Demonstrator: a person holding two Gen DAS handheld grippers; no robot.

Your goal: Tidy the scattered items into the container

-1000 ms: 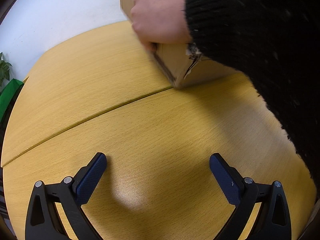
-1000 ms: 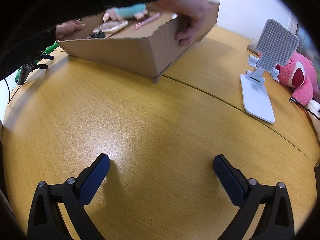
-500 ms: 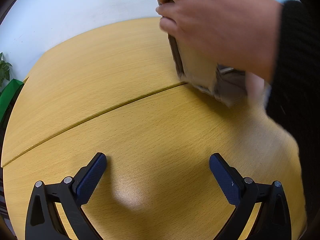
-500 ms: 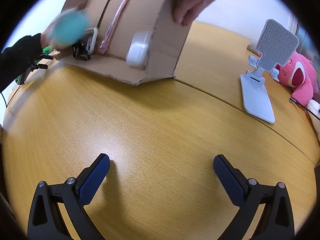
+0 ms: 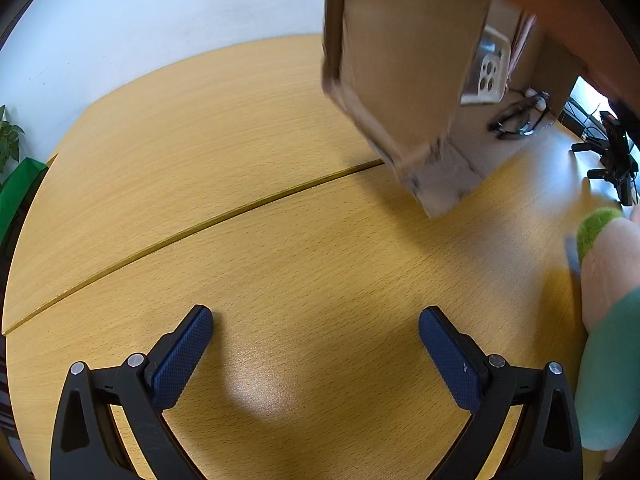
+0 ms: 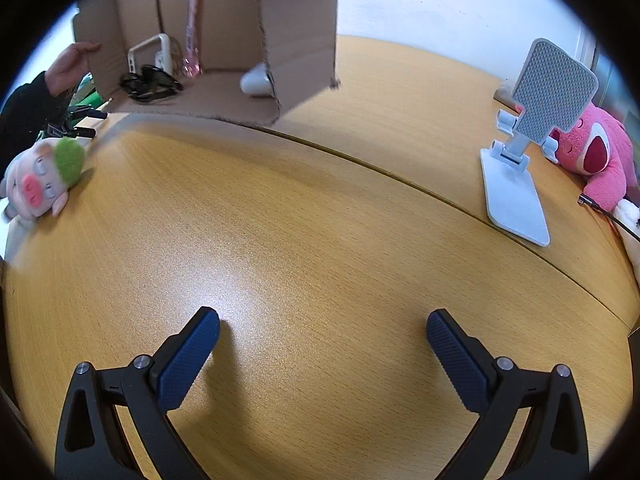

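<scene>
Both your left gripper [image 5: 316,332] and right gripper [image 6: 322,336] gape wide, empty; the tipped cardboard box [image 6: 224,32], upper left, could spill its phone case [image 6: 150,54] beside the pig plush [image 6: 38,178]

The table [image 6: 320,216] is honey-yellow wood with fine grain and a dark seam line across it. The box [image 6: 224,20] is plain brown cardboard. Inside it show a pink pen [image 6: 192,20], a white phone case [image 6: 154,54], black glasses [image 6: 150,82] and a pale grey-white rounded thing [image 6: 256,78]. At the table's left edge, the pig toy [image 6: 38,180] is cream with a pink snout and a green fuzzy patch. Near the right edge, the phone stand [image 6: 532,136] is pale blue-white with a dotted grey panel; the plush bear [image 6: 600,152] is bright pink with a dark red mouth. Both grippers' pads [image 6: 188,356] are dark blue with a dimpled texture, on black frames.
</scene>
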